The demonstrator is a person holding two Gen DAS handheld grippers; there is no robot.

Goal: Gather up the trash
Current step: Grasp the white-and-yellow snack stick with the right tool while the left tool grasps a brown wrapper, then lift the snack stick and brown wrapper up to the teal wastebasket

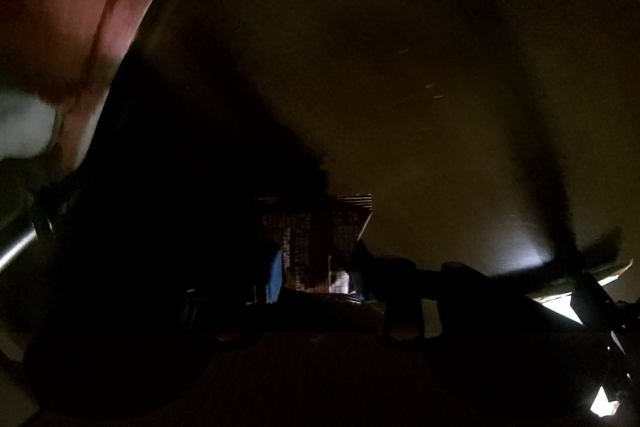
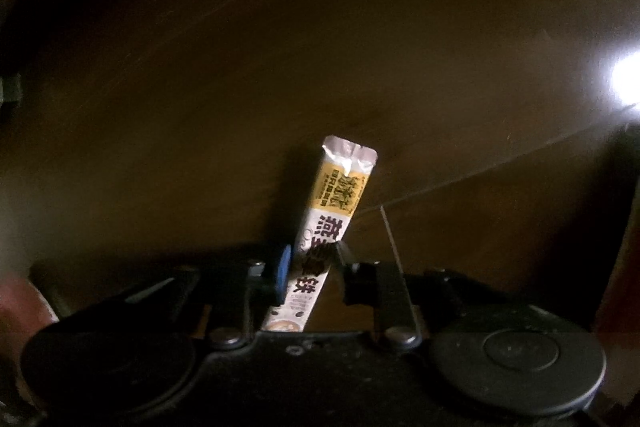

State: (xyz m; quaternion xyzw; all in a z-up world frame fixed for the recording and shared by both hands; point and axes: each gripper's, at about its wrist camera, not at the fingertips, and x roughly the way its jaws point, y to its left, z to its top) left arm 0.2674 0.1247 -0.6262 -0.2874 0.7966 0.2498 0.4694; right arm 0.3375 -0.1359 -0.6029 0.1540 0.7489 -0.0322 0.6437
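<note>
The scene is very dark. In the left wrist view a dark brown wrapper [image 1: 316, 239] with small printed text stands between the fingers of my left gripper [image 1: 316, 277]. The blue pad [image 1: 274, 275] presses its left side and the other finger its right, so the gripper is shut on it. In the right wrist view a long white and yellow stick sachet [image 2: 336, 199] with a torn silver top leans up from my right gripper [image 2: 312, 263]. That gripper is shut on the sachet's lower half, just above the brown table [image 2: 240, 67].
The brown table [image 1: 400, 67] fills both views. Its curved edge runs at the upper left, with a reddish surface [image 1: 60, 7] beyond. A blurred dark shape [image 1: 560, 251] with bright patches sits at the right. A strong glare [image 2: 626, 79] marks the right side.
</note>
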